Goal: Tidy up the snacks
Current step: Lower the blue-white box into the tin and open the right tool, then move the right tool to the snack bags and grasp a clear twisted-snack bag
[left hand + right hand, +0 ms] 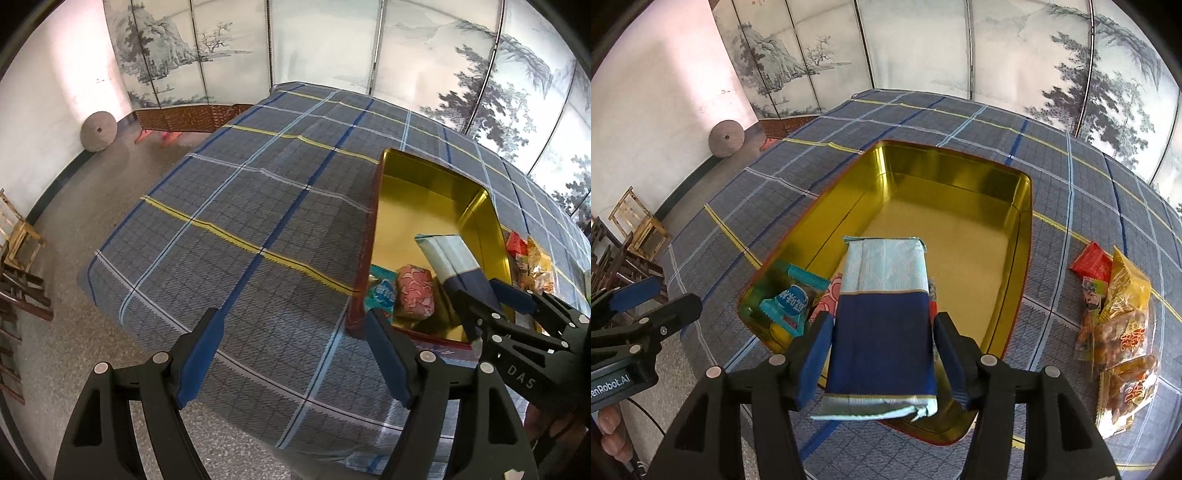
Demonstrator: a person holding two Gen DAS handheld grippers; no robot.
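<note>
Both grippers, left gripper [295, 354] and right gripper [882, 358], are built from black plastic frames, fitted with blue pads and silver rivets.

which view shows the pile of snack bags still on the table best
Right wrist view: the snack bags lie in plain sight on the cloth right of the gold tin. The left wrist view catches only a sliver beyond the tin's far wall.

A tin [1019, 236] sits on the table [923, 114]. Two packets [792, 301] lie in its near left corner. More packets [1119, 314] lie on the table, right of the tin.

Pink snack [827, 299] mostly hidden (behind blue pkg [882, 332]).
</note>
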